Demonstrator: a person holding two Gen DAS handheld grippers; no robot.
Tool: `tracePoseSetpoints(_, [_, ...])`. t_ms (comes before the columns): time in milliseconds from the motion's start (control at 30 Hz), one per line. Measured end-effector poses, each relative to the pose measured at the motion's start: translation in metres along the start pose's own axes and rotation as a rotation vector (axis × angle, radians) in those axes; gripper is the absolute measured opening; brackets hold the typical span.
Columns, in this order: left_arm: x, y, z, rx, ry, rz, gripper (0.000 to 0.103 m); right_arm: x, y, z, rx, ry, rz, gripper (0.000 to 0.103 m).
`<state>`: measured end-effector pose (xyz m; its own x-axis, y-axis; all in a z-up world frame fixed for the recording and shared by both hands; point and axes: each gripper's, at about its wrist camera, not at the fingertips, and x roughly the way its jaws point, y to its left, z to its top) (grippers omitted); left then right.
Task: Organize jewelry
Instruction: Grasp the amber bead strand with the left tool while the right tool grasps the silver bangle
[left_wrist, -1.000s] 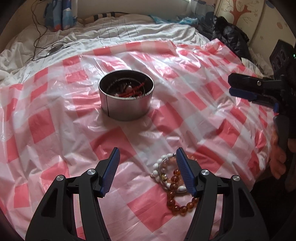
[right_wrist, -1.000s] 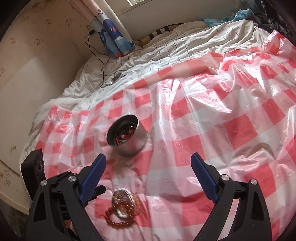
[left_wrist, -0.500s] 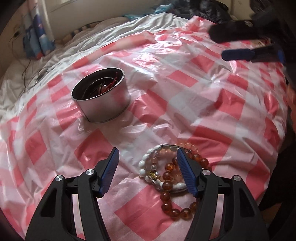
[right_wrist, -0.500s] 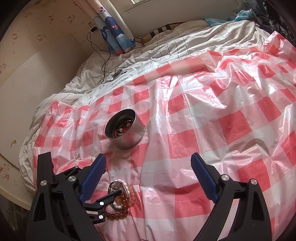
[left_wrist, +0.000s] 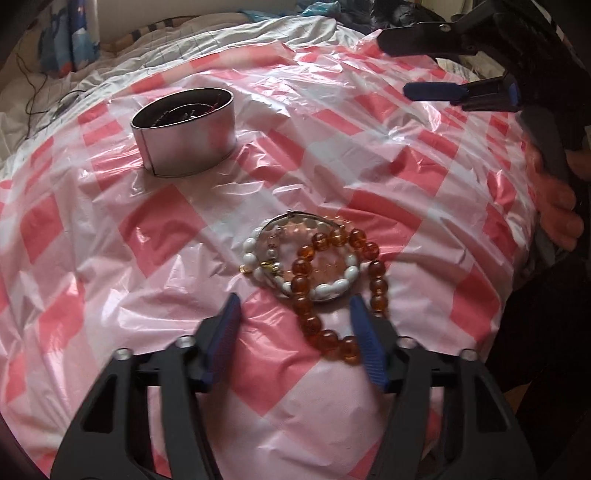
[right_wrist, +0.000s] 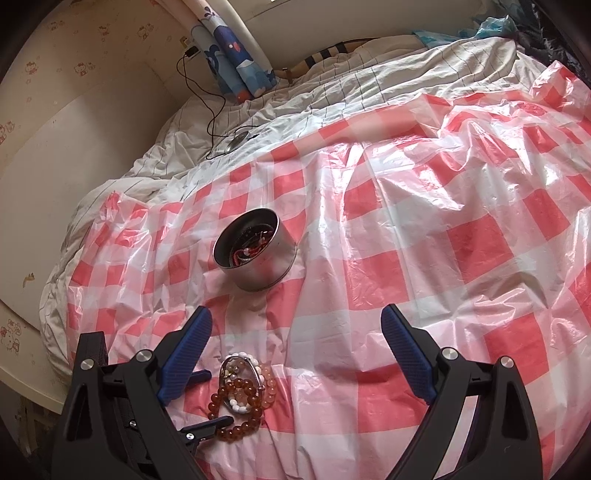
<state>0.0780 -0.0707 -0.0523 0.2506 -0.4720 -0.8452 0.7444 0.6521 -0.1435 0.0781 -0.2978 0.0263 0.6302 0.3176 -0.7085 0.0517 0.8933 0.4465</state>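
The left claw (left_wrist: 295, 338) is closing over amber beads (left_wrist: 317, 291) tangled with white beads (left_wrist: 332, 284) on the checked sheet (left_wrist: 147, 229), tin (left_wrist: 184, 136) beyond.

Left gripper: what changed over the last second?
The left gripper dropped toward the bracelet pile; its jaws are closing around the amber bead bracelet, nothing gripped yet. Right gripper stayed open and still; metal tin unmoved.

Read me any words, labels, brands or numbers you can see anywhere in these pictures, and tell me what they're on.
None can be read.
Round silver metal tin: no label shows.
Blue cartoon-print curtain: pictures only.
Beige wallpaper: small cartoon motifs, any lettering too small to read.
Red-and-white checked plastic sheet: plain pattern.
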Motion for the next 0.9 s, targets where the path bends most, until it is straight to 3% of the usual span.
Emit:
tracePoseSetpoints(33, [0.000,-0.003,0.000,0.003,0.004,-0.012,0.025,0.002,0.002,0.000,-0.004,0.004,0.001,0.090])
tracePoseSetpoints(100, [-0.001,-0.008,0.000,0.024,0.014,-0.007,0.011,0.006,0.006,-0.001,-0.011,0.012,0.002,0.091])
tracePoseSetpoints(400, [-0.025,0.023,0.005,-0.029,0.018,-0.016,0.010,0.022,0.018,-0.009,-0.065,0.076,0.029,0.091])
tracePoseSetpoints(533, [-0.035,0.055,0.007,-0.100,0.004,0.079,0.010,0.039,0.034,-0.019,-0.147,0.138,0.051,0.090])
tracePoseSetpoints(633, [-0.035,0.077,0.005,-0.160,0.010,0.168,0.010,0.052,0.057,-0.031,-0.278,0.159,0.020,0.089])
tracePoseSetpoints(733, [-0.028,0.085,0.000,-0.184,0.036,0.182,0.010,0.068,0.088,-0.050,-0.472,0.165,-0.056,0.071])
tracePoseSetpoints(800, [-0.024,0.085,-0.002,-0.175,0.045,0.191,0.010,0.080,0.094,-0.061,-0.534,0.180,-0.100,0.054])
tracePoseSetpoints(900, [-0.022,0.085,-0.001,-0.172,0.047,0.191,0.011,0.099,0.094,-0.070,-0.558,0.217,-0.129,0.047])
